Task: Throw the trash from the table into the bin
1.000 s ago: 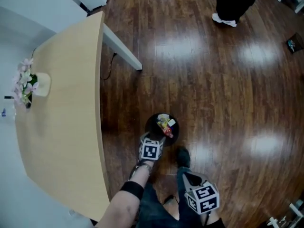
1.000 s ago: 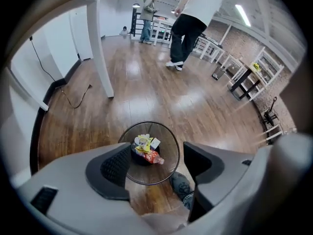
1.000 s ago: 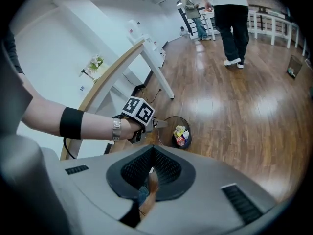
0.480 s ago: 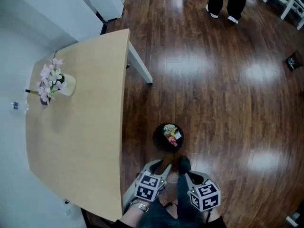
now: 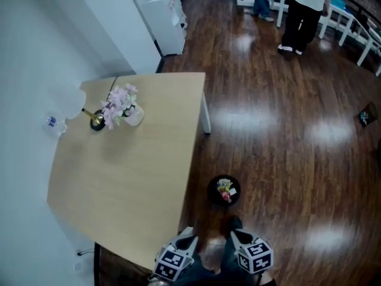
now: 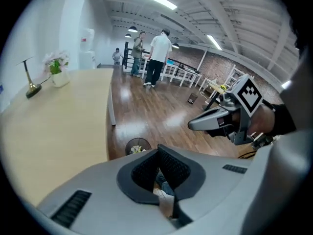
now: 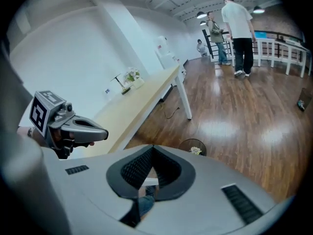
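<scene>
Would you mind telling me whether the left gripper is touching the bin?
Apart: the head view shows bare floor between the left gripper and the bin; its jaws have just closed on nothing.

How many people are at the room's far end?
3: person in white shirt by the white railing, second person just left of them, third person farther back, left of both. Others may be hidden.

Trash [image 5: 225, 189] in the bin [image 5: 211, 193] was too small to identify; the top edge cut off a person [image 5: 306, 12].

Grey L tongs [image 6: 159, 166], R tongs [image 7: 152, 162]; b&w cubes [image 5: 255, 256].
</scene>
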